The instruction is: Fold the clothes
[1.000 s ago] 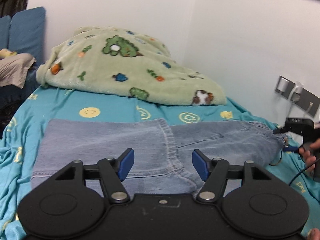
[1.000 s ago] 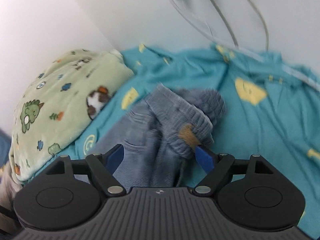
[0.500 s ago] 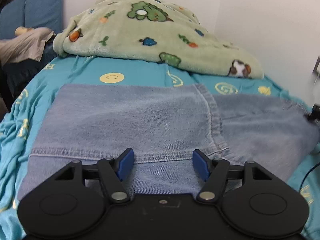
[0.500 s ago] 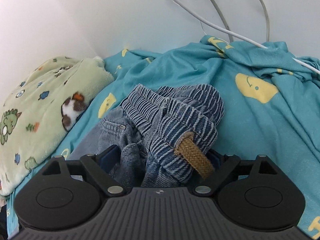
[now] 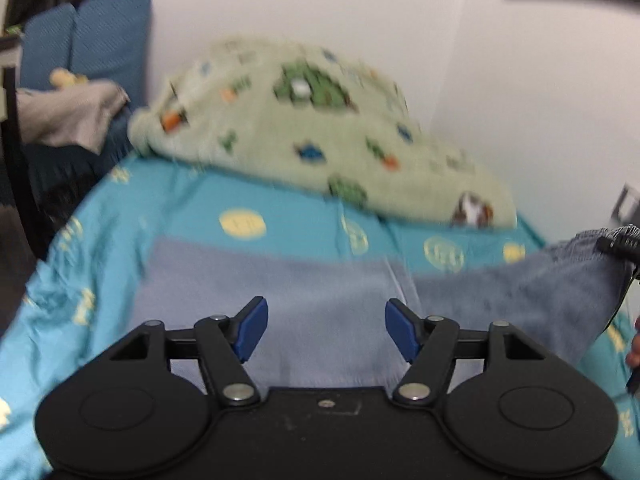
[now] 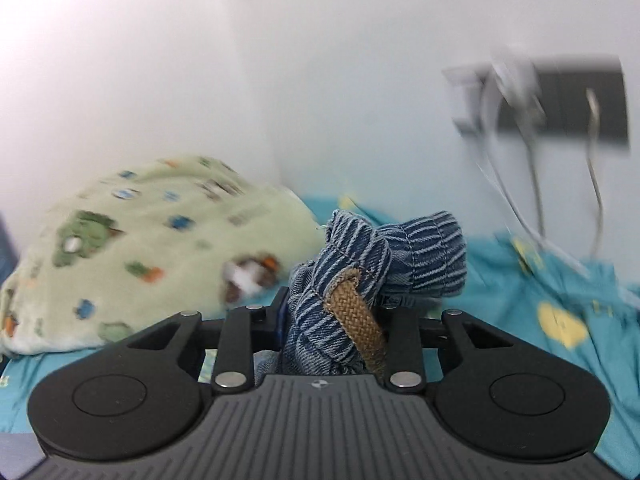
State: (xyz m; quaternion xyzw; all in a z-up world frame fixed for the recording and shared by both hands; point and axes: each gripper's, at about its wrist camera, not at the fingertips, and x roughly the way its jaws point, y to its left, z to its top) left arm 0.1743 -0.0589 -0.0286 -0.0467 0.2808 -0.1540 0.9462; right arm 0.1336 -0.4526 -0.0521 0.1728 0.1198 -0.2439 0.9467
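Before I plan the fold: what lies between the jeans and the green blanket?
In the left wrist view, only a strip of teal bedsheet with yellow smiley prints separates the jeans from the green blanket; nothing else rests there.

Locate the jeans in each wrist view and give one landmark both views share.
Left wrist: the jeans lie flat across the teal bedsheet at lower centre, their right end lifted at the picture's right edge.
Right wrist: the jeans' striped waistband is bunched at centre, clamped in the right gripper.
Shared landmark: the green cartoon blanket, behind the jeans in the left view, to their left in the right view.
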